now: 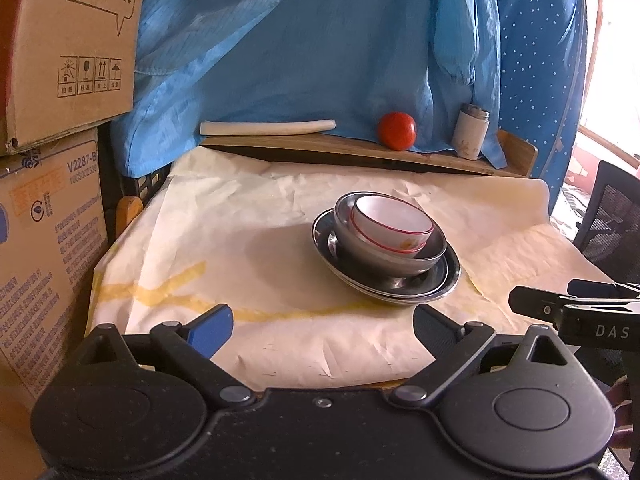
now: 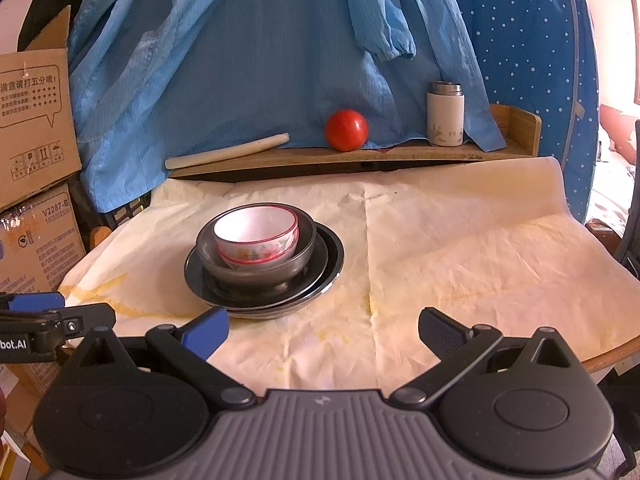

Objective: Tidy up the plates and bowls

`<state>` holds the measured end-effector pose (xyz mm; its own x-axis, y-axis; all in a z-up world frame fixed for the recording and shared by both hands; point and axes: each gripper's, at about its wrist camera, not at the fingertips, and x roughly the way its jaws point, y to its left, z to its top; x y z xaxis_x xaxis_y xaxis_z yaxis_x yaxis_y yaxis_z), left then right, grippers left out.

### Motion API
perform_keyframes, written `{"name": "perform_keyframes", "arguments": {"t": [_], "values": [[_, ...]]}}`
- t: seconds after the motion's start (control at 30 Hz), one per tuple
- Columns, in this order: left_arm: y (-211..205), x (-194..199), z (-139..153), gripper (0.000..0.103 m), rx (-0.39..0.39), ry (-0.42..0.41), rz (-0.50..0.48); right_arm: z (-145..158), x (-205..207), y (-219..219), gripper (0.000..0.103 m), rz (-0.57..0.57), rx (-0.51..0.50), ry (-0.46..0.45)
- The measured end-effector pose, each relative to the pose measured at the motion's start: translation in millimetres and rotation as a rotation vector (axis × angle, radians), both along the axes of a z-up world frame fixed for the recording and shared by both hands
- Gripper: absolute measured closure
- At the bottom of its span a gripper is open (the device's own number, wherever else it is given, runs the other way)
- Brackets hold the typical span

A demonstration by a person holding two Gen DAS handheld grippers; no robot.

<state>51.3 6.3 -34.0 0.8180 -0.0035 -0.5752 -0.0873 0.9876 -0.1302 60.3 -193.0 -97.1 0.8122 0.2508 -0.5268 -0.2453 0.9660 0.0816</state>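
Both wrist views low, side by side — sharing the dish stack

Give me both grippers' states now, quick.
Left gripper: open, holding nothing.
Right gripper: open, holding nothing, short of the stacked bowls.

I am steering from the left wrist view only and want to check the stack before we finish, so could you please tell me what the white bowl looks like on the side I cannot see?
Observer: The white bowl has a flower pattern and red bands on its outer wall, plain in the right wrist view.
Operator: Thank you. Is it one white bowl or two?
Observer: Two, I think; a second red rim shows beneath the first, both nested in the metal bowl.
Operator: And where is my left gripper relative to the stack?
Observer: The left gripper sits at the table's near left corner, well apart from the plates.
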Motion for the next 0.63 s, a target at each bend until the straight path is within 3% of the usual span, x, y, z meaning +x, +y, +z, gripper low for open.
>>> {"name": "perform_keyframes", "arguments": {"t": [0.63], "values": [[3.1,3.7,-2.9,0.008,0.007,0.016,-0.005,-4.1,6.5,-0.1,0.000,0.015,0.003,0.021]]}}
